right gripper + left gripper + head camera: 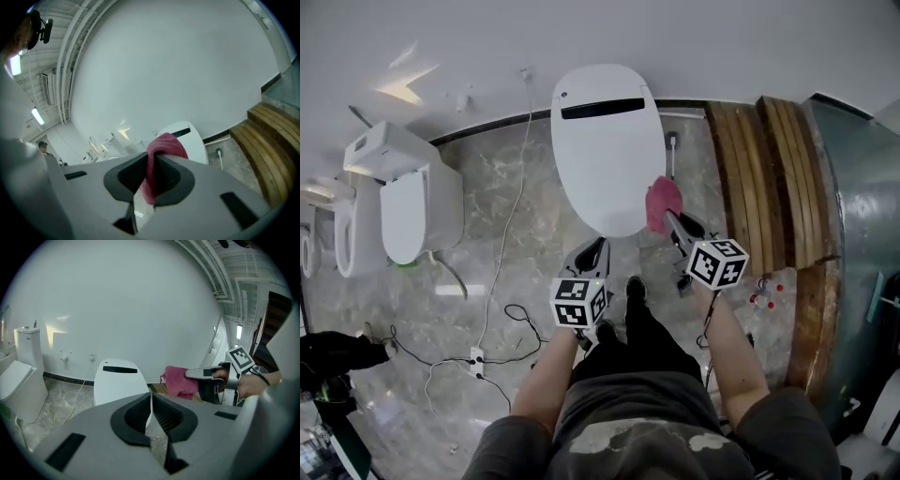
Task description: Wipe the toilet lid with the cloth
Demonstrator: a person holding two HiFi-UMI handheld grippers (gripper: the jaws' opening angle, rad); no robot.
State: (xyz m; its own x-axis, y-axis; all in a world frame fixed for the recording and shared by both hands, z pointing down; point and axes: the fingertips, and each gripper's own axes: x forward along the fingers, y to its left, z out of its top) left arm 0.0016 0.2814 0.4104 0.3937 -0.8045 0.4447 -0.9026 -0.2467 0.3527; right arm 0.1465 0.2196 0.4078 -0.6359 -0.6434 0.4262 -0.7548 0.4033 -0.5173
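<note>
The white toilet lid (605, 150) lies closed ahead of me, with a dark slot near its far end; it also shows as the lid (116, 380) and the lid (185, 133) in the two gripper views. My right gripper (670, 217) is shut on a pink cloth (663, 203), held in the air by the lid's right edge. The cloth (161, 150) hangs bunched between the right jaws, and the cloth (179, 380) shows from the left side too. My left gripper (593, 249) is shut and empty, just short of the lid's near end.
A second white toilet (403, 202) stands at the left. White and black cables (502, 281) run over the marble floor. A toilet brush (672, 150) stands right of the lid. Wooden steps (773, 178) rise at the right. My legs and a shoe (635, 291) are below.
</note>
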